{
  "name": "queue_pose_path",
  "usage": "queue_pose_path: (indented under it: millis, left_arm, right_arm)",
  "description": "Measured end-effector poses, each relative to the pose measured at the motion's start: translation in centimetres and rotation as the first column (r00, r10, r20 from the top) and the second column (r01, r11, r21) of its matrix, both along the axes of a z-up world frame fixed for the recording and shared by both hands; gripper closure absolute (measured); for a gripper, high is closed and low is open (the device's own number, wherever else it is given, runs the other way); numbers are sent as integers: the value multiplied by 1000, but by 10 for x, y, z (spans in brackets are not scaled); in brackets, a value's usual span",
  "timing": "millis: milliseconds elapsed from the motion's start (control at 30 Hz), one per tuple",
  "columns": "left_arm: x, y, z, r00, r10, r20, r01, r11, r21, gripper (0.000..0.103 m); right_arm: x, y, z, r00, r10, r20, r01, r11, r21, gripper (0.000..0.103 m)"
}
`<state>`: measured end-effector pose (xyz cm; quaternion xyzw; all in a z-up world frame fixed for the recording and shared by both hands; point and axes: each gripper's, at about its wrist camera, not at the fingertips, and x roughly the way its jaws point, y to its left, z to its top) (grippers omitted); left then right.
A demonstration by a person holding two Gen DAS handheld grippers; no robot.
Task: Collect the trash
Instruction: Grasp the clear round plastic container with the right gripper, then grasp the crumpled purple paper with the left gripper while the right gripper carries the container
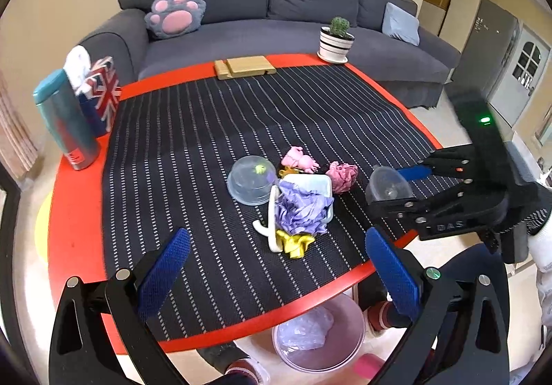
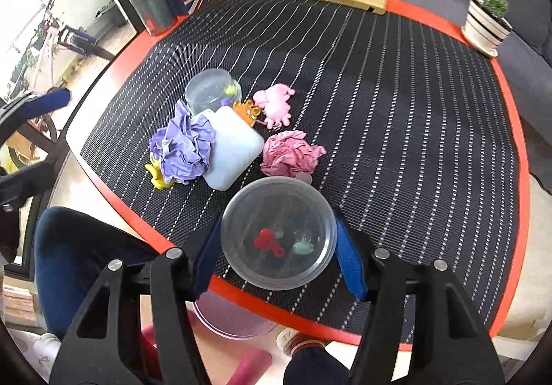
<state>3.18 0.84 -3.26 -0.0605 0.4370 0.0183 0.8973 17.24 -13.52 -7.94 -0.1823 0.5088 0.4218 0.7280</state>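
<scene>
right claw (image 2: pixel 278 240): clamped on clear round tub (image 2: pixel 278 233), blue pads on both sides, held over near edge of table (image 2: pixel 510 177)
tub contents: small red piece and pale green piece inside; can't tell what they are
left claw (image 1: pixel 276 264): apart, nothing between pads, hovering over near table edge
second clear tub (image 2: pixel 210 91): on the mat (image 2: pixel 396 115), appears upside down, something yellow-green showing through it
white tray (image 2: pixel 233 146): on mat mid-table, purple paper wad (image 2: pixel 184 146) against its left side
pink paper wad (image 2: pixel 289 153): on mat just right of tray, near held tub
yellow scrap (image 2: pixel 157 174): touching purple wad, mat edge
pink toy (image 2: pixel 274 103), orange toy (image 2: pixel 246 110): behind tray
bin (image 1: pixel 319 333): on floor under near table edge, pale purple crumpled stuff inside
</scene>
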Motion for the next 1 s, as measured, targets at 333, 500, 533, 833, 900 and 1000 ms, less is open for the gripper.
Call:
queue_pose_path:
  millis: [333,500,533,833,900,1000]
  left_arm:
    - [43,-5,-27,994,-36,-103,35,999,-15,6]
    - [59,-4,-43,987,-40,-158,35,999,-34,6]
    - [61,-5,-45,985,-43,-168,38,999,-33,6]
    - [71,-13,-54,978,-76,-194,71,997,-32,15]
    - [72,-14,-54,977,-79,-197,75,997,-28,27]
    - [74,-15,-55,975,-87,-202,84,996,-28,42]
  right_arm:
    - [8,-30,8,999,-47,8,47,999,22,43]
    - [11,-37,8,998,-61,6,61,998,26,43]
    - [12,-38,8,998,-64,6,64,998,27,43]
    - [15,-40,8,997,-72,3,72,997,30,43]
    - [14,-40,8,997,-71,3,71,997,32,43]
    - [14,-40,8,998,-68,3,68,997,35,43]
